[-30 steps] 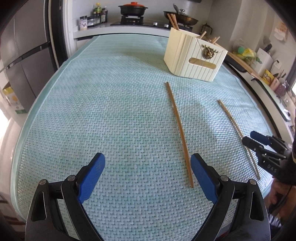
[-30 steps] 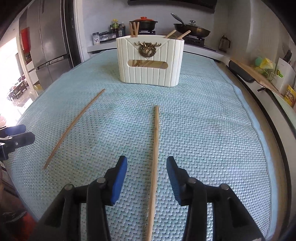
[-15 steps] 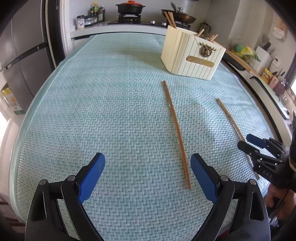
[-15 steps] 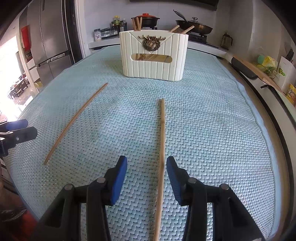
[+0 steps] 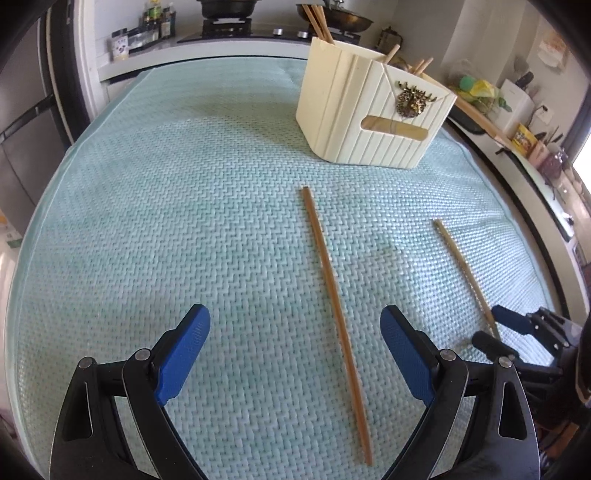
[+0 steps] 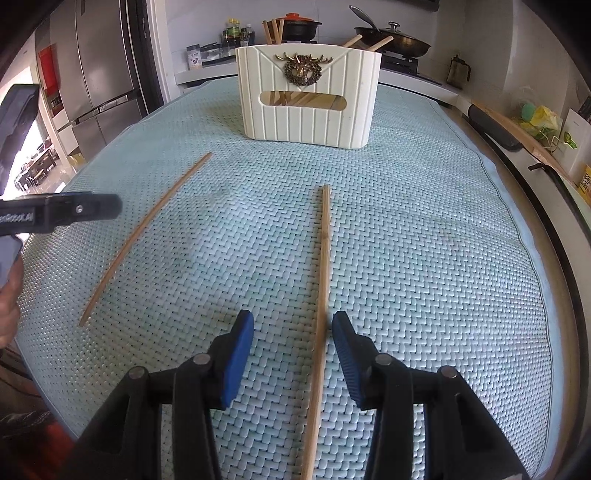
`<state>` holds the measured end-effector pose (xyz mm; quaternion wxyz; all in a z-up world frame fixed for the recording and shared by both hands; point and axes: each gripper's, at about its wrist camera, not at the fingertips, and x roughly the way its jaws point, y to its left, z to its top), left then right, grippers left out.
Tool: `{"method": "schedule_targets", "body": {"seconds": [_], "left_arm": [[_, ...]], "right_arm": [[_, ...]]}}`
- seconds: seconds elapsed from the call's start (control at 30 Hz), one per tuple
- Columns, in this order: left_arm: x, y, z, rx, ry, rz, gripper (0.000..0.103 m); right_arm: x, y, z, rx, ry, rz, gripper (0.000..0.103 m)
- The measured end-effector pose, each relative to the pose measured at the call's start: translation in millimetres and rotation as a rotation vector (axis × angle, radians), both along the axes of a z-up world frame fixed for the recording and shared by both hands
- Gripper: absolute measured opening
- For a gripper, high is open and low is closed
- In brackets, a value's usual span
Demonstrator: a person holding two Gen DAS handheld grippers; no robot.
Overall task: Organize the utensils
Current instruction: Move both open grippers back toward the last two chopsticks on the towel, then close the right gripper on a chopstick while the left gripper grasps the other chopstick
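Note:
Two wooden chopsticks lie apart on a pale green woven mat. The left chopstick point(image 5: 334, 306) point(image 6: 142, 236) runs between the blue pads of my open left gripper point(image 5: 295, 349). The right chopstick point(image 6: 321, 291) point(image 5: 463, 271) lies between the pads of my open right gripper point(image 6: 293, 350), nearer the right pad, untouched. A cream ribbed utensil holder point(image 5: 369, 110) point(image 6: 306, 96) with a brass deer emblem stands at the far side, several chopsticks standing in it. The right gripper also shows in the left wrist view point(image 5: 502, 330), and the left gripper's arm in the right wrist view point(image 6: 59, 214).
The mat point(image 5: 166, 184) covers a counter. Behind it are a stove with a pot point(image 6: 299, 26) and a pan point(image 6: 395, 40), and spice jars point(image 5: 155, 22). A fridge point(image 6: 99, 70) stands at the left. Clutter lines the right counter edge point(image 6: 535, 122).
Both grippers have moved forward along the mat towards the holder, each further over its chopstick. The left chopstick now lies between the left pads. Both stay open.

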<state>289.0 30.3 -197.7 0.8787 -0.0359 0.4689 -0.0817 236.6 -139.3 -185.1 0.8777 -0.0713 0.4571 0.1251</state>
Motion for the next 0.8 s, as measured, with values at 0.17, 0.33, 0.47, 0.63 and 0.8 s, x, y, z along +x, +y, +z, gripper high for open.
{"method": "schedule_targets", "body": {"seconds": [0.17, 0.33, 0.47, 0.63, 0.8], "left_arm": [[45, -10, -14, 0.070, 0.047, -0.025, 0.089], [74, -20, -16, 0.133, 0.065, -0.043, 0.081], [88, -26, -14, 0.131, 0.093, -0.062, 0.076], [90, -36, -12, 0.155, 0.097, -0.078, 0.067], [90, -41, -10, 0.156, 0.089, -0.072, 0.056]], "right_arm": [[24, -6, 0, 0.026, 0.026, -0.009, 0.045], [64, -4, 1, 0.022, 0.052, 0.021, 0.044], [96, 5, 2, 0.009, 0.074, 0.054, 0.024], [124, 12, 2, 0.012, 0.116, 0.072, 0.008], [131, 16, 2, 0.011, 0.121, 0.082, 0.008]]}}
